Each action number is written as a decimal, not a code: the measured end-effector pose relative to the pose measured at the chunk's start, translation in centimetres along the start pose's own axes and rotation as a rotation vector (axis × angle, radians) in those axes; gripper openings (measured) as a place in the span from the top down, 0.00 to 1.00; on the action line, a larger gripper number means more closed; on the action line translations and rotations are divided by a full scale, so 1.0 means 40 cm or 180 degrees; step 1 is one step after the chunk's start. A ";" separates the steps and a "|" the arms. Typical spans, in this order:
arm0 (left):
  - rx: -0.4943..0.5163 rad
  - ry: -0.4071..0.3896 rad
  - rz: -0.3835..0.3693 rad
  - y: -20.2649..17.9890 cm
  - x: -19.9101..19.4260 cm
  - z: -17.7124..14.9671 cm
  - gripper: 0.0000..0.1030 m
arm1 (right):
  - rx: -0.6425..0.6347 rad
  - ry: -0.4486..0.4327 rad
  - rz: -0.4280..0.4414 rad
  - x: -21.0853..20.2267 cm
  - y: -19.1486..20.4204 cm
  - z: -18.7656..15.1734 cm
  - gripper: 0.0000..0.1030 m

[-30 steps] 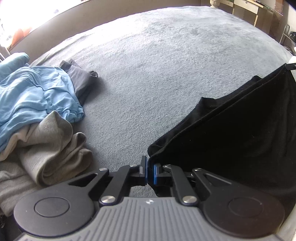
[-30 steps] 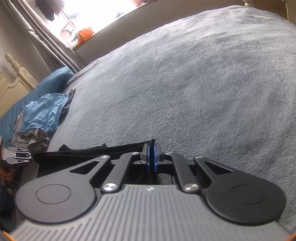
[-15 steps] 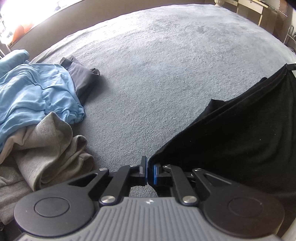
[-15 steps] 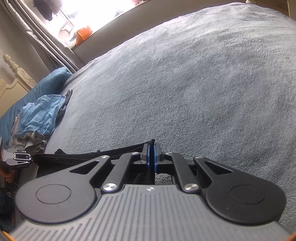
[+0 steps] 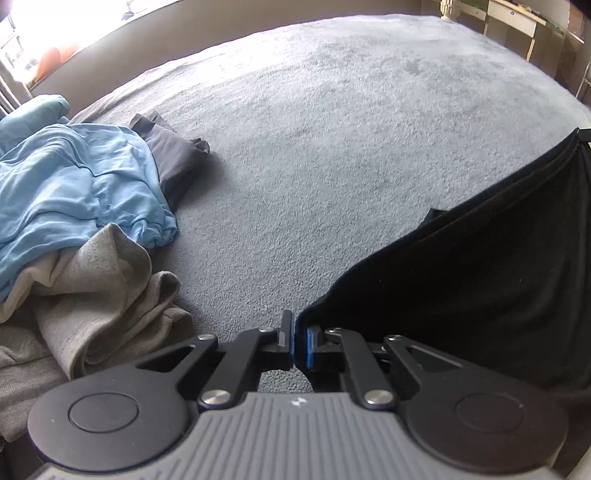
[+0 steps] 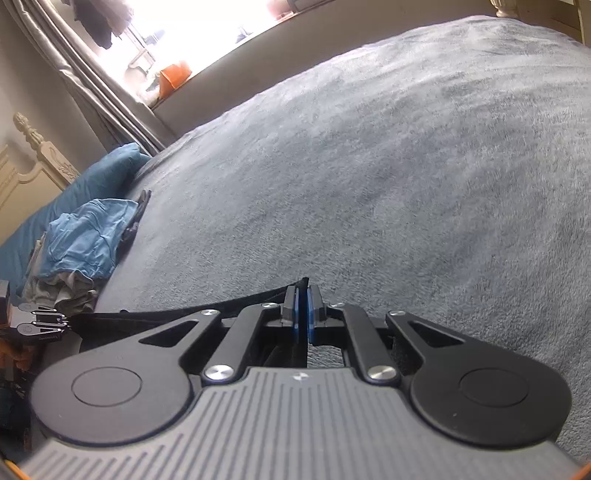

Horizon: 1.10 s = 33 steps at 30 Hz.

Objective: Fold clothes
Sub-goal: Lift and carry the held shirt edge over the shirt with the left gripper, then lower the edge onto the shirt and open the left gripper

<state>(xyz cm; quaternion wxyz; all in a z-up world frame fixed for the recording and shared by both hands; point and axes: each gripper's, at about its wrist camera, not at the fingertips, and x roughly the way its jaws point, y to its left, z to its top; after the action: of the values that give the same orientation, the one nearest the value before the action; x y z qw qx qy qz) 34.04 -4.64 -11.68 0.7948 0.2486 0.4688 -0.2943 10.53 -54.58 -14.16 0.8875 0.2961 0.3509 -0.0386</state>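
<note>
The left gripper (image 5: 299,332) was clamped on one corner of the black garment (image 5: 480,280), blue pads pressed together on the cloth edge. From there the fabric ran up and to the right in a taut line toward the frame edge, hanging as a dark sheet over the right side of the grey bed cover (image 5: 332,129).

The right gripper (image 6: 303,310) was pinched shut on the other corner of the same black garment (image 6: 177,315) — a small tip of cloth poked up just above the pads. In the right wrist view the top hem stretched leftward as a thin black band to the left gripper (image 6: 40,325), seen small at the far left edge. So the garment was held up between both grippers, spread along its top edge, above the near part of the bed cover (image 6: 406,166).

Pile of unfolded clothes lay on the bed at left, well apart from the black one: light blue garment (image 5: 74,192) on top, beige garment (image 5: 103,295) under and in front of it, dark grey garment (image 5: 173,155) sticking out behind. A teal pillow (image 6: 92,184) sat beyond the pile, by the cream headboard (image 6: 33,166). Bright window (image 6: 192,29) at back — washed out, details unreadable.
</note>
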 end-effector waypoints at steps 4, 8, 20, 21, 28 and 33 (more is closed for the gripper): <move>0.0036 0.0060 0.0012 -0.007 0.035 -0.001 0.93 | 0.0077 0.0065 -0.0086 0.035 -0.025 -0.020 0.97; -0.0012 0.0102 0.0030 0.000 0.053 0.002 0.92 | 0.0099 0.0130 -0.0134 0.064 -0.036 -0.030 0.97; -0.0800 0.0135 0.0201 0.104 -0.057 -0.047 0.38 | 0.0671 -0.0121 -0.0398 -0.016 -0.072 -0.024 0.83; -0.0820 0.0131 0.0137 0.094 -0.084 -0.061 0.38 | 0.0588 -0.0118 -0.0441 -0.033 -0.054 -0.024 0.83; -0.0818 0.0317 -0.0467 -0.045 -0.215 -0.188 0.38 | -0.0522 0.0464 -0.0059 -0.011 0.249 -0.077 0.83; -0.0685 0.0571 -0.0410 -0.148 -0.198 -0.312 0.41 | -0.1066 0.0844 0.0420 0.154 0.473 -0.147 0.86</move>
<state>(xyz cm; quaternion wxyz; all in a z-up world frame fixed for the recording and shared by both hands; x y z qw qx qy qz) 19.34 1.45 -10.76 0.7513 0.1567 0.5818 -0.2693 16.85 -34.94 -12.13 0.8710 0.1693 0.4459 0.1175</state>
